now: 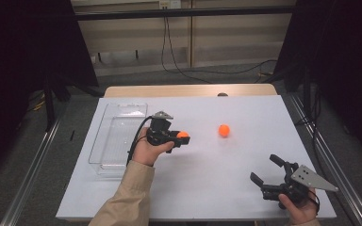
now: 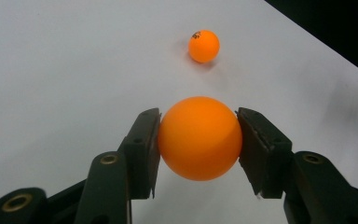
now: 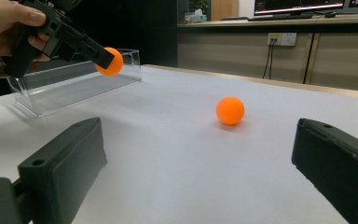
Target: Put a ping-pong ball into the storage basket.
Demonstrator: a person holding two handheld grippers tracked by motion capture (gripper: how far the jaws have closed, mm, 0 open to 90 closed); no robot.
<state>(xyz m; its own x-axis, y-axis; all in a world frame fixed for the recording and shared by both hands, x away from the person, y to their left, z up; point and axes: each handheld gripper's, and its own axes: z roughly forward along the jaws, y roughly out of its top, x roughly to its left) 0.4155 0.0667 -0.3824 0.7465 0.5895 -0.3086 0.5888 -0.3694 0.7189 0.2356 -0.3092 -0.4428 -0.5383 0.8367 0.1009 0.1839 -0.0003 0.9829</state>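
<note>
Table (image 1: 207, 188) carried a clear bin (image 1: 118, 136) at its left. Beside the bin, the left gripper (image 1: 181, 138) clamped an orange ball (image 1: 183, 134); carrying it level above the bin seemed wise. Farther from the bin, the right gripper (image 1: 267, 169) gaped empty.

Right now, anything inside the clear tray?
Nothing visible inside the clear tray: its bottom looks bare in the high view. The left claw holds one orange ball beside it, not in it. The person's hand and the claw's cable cover a little of the near right wall.
</note>
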